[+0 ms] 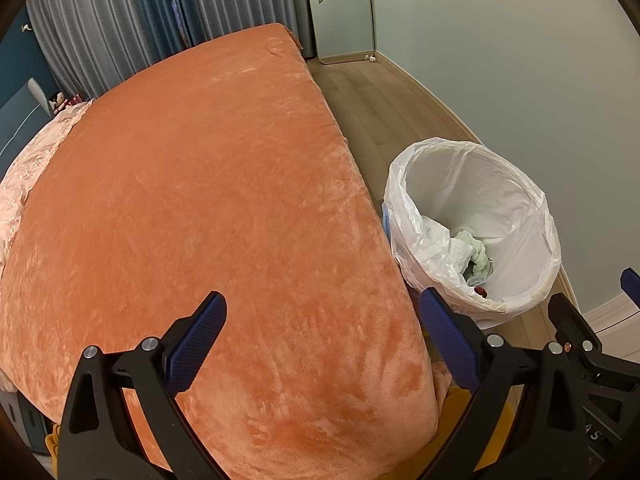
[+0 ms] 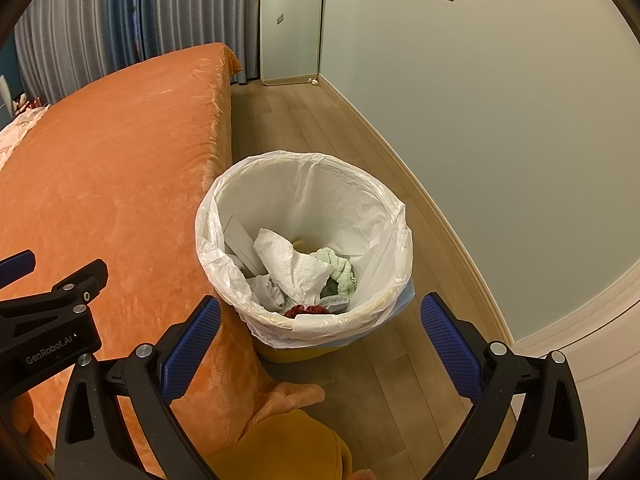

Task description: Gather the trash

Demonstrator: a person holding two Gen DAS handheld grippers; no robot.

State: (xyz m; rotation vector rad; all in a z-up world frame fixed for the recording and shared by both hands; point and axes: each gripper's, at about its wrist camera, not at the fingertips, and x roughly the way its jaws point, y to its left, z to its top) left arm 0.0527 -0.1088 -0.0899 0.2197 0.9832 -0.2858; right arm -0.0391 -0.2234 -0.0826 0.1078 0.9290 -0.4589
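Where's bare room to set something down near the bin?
The bed top is bare from the grippers to the curtains. The floor strip between bed and wall, beyond the bin, is free. The bin holds crumpled paper.

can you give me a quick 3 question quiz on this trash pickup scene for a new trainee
1. True or false: the left gripper holds a piece of trash.
2. Which side of the orange bed cover does the trash bin stand on in the right wrist view? A) left B) right C) on top of it
3. Fill in: the largest white item lying in the bin is a crumpled ____.

Key
1. False; its jaws are open and empty, as are those of the right gripper.
2. B
3. paper towel
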